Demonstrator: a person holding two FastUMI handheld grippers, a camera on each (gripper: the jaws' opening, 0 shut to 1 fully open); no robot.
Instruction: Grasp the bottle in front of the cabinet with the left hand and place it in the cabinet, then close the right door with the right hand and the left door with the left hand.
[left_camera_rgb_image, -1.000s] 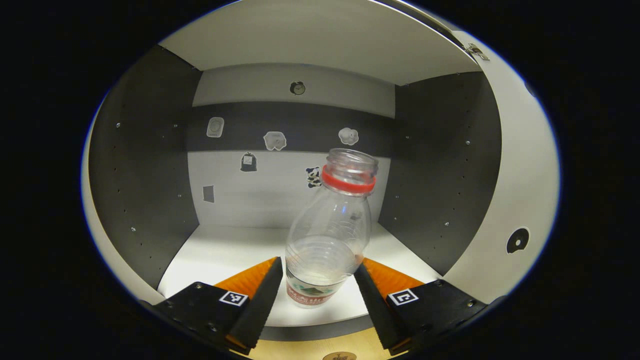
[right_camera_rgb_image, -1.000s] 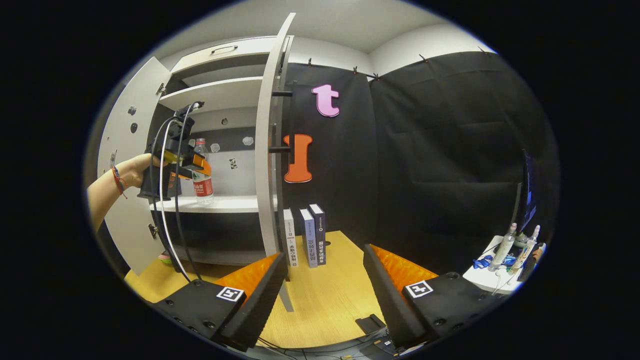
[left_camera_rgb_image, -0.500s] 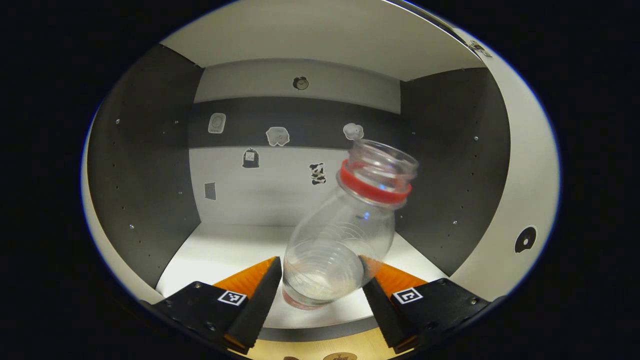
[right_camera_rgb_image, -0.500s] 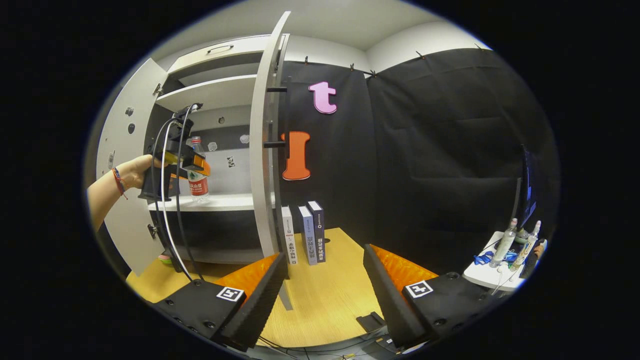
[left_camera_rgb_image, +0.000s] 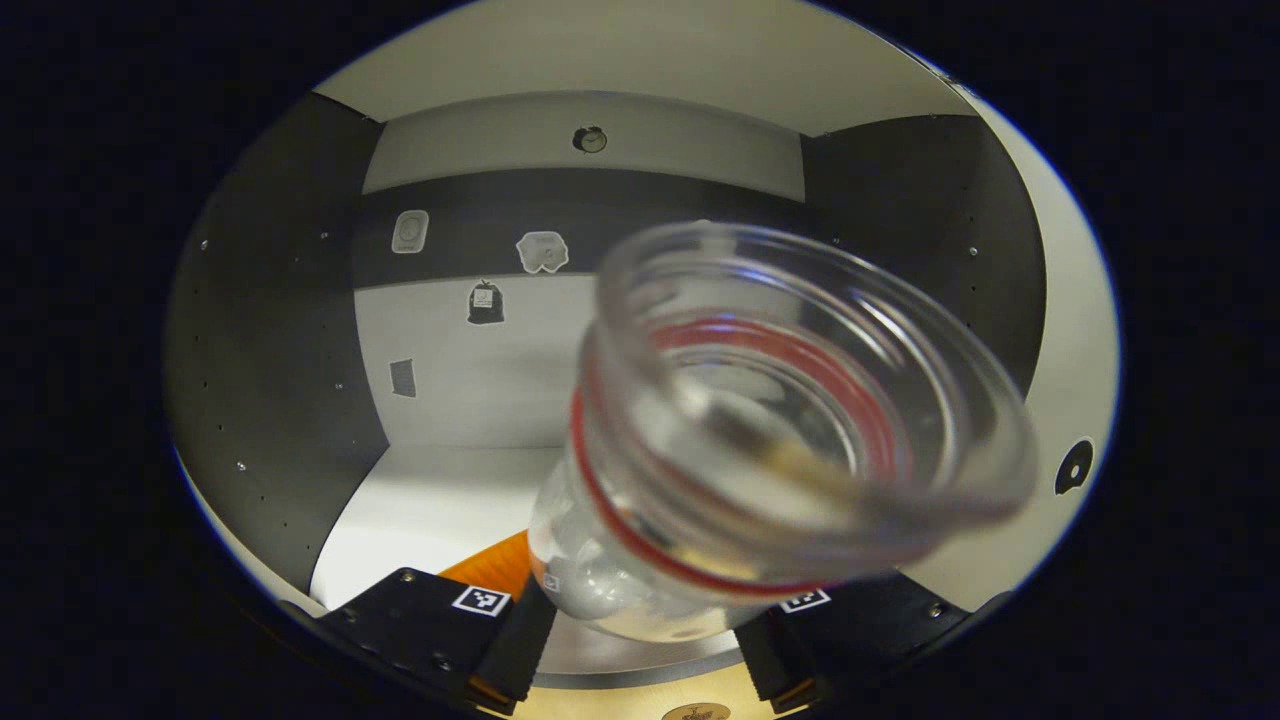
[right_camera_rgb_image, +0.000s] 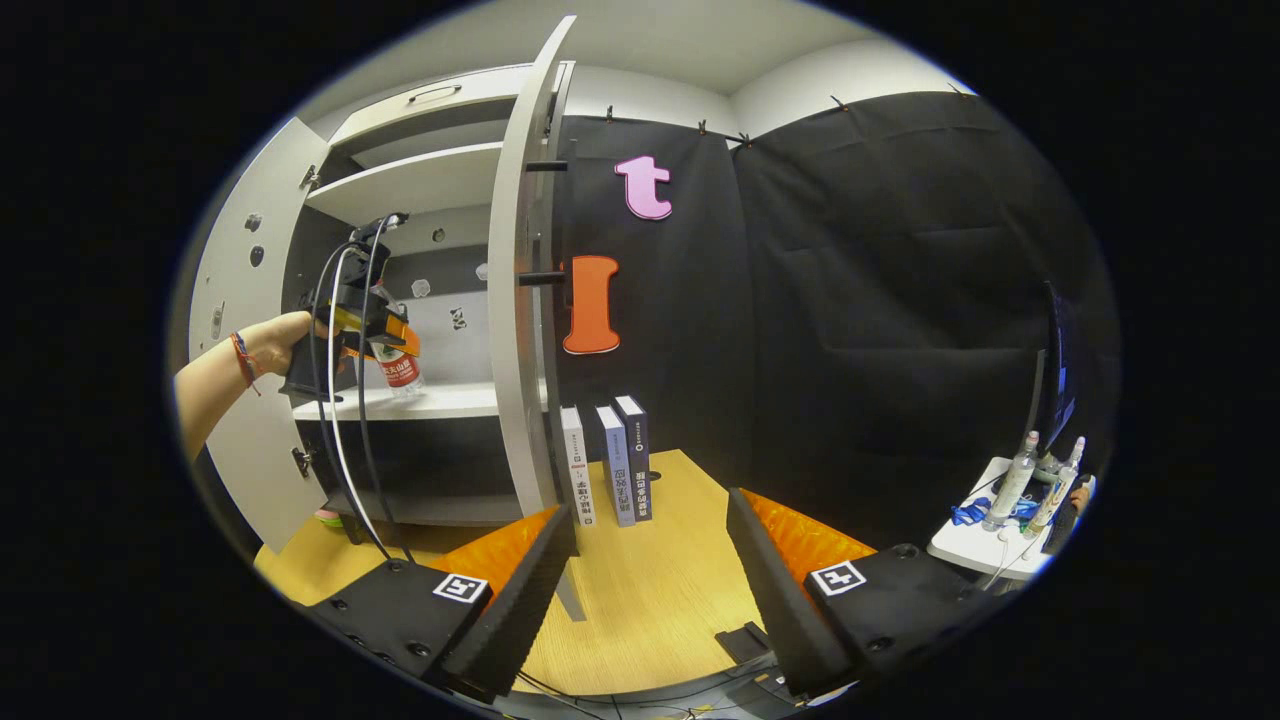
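Presently the left gripper holds the bottle by its lower body over the front edge of the cabinet shelf, the open mouth tipped back toward the camera, probably mid-placement and at risk of toppling. The right gripper hangs wide and empty over the wooden floor, beside the open right door.

Bottle mouth, blurred and close to the lens, hides the left gripper fingertips and their grip.
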